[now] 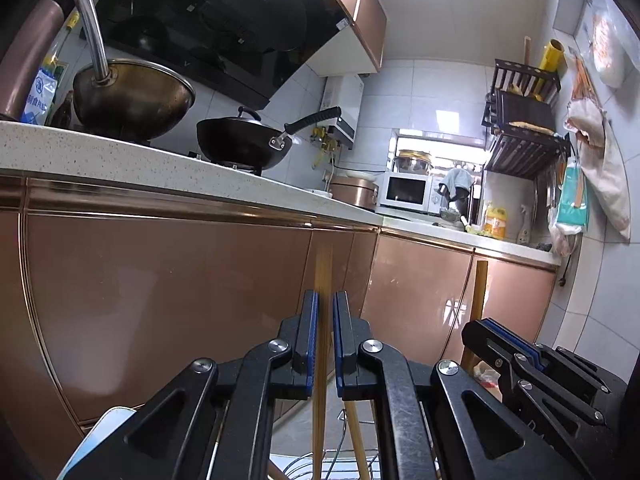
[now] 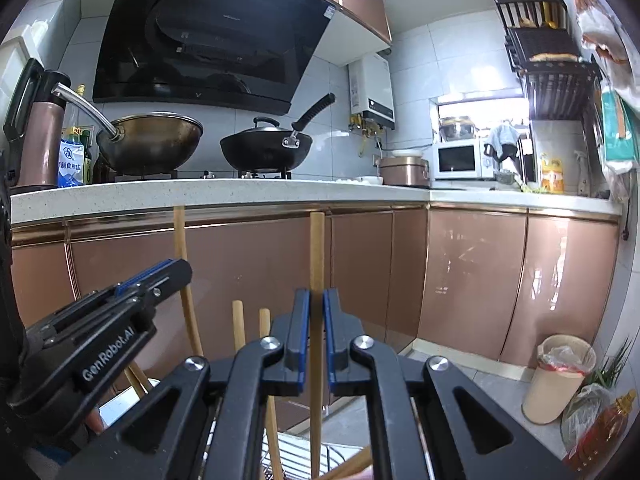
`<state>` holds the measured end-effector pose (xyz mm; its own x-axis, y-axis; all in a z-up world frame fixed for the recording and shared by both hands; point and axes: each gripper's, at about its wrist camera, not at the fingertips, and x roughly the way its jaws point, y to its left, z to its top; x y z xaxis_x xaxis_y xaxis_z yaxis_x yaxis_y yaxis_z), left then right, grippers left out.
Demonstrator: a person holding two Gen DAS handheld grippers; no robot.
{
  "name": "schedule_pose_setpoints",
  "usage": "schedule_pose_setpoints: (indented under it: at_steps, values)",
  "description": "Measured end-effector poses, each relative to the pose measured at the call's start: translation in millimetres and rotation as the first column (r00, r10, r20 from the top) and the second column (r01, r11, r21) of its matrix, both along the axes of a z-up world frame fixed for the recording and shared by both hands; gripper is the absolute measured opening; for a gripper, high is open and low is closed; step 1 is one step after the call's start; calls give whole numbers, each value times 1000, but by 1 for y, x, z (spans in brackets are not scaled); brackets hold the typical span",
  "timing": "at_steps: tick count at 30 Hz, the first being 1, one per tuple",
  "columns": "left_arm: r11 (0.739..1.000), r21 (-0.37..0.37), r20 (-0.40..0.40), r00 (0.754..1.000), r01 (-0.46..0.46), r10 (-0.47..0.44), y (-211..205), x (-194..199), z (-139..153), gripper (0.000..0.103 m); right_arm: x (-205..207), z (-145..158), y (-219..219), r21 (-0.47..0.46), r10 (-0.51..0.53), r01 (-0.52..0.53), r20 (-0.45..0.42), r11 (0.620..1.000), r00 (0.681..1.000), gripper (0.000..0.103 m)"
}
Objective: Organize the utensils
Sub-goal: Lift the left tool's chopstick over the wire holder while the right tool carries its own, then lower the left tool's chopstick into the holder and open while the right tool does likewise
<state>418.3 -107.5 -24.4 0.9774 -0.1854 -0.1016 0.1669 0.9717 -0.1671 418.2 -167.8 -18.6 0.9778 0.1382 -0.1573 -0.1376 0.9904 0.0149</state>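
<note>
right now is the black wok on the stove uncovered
No, in the right wrist view the black wok wears a dark domed lid with a knob on top.

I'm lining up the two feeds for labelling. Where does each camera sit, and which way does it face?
Left wrist: on the left tool, roughly level toward the cabinets and stove; its fingers clamp a wooden stick; right tool alongside.
Right wrist: on the right tool, same way, clamping a wooden handle; left tool alongside.
Shared: black wok, microwave.

Black tongs (image 2: 316,300), blue pads (image 2: 305,320), silver screws, "GenRobot.AI" lettering
</note>
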Motion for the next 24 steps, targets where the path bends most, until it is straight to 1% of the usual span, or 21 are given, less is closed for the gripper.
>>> schedule_pose_setpoints:
  at_steps: [4,6,7,9,11,13,16,19,21,23,24]
  values:
    - [1000,9,-29,999,17,-16,0,2,-2,10,-1,-1,-2,2,3,-3,-10,1000,1000,7]
    - [1000,17,-27,1000,17,-17,1,1,-2,10,-1,1,-3,4,9,-9,-11,1000,1000,8]
    - [1000,18,-26,999,20,-20,1,1,-2,12,-1,1,-3,6,11,-11,-11,1000,1000,8]
    - [1000,18,-25,999,24,-23,1,-1,0,18,-2,2,-3,4,11,-11,-11,1000,1000,8]
    - [1000,21,-19,1000,22,-21,1,-4,2,31,-3,3,-3,3,10,-10,-17,1000,1000,8]
    - [999,27,-12,1000,20,-20,2,-8,4,36,-5,4,-4,4,8,-8,-21,1000,1000,8]
    - [999,27,-11,1000,26,-25,4,-14,10,38,-10,9,-5,16,6,-5,-23,1000,1000,8]
    - [1000,23,-4,1000,21,-21,9,-26,21,45,-19,17,-4,12,-2,3,-18,1000,1000,13]
    - [1000,25,6,1000,13,-14,13,-36,29,52,-29,24,-4,5,-8,8,-12,1000,1000,23]
    - [1000,28,4,1000,5,-5,18,-49,38,63,-40,30,-3,8,-14,14,-10,1000,1000,26]
    - [1000,28,-1,1000,5,-5,21,-54,41,64,-47,32,-2,9,-21,21,-17,1000,1000,28]
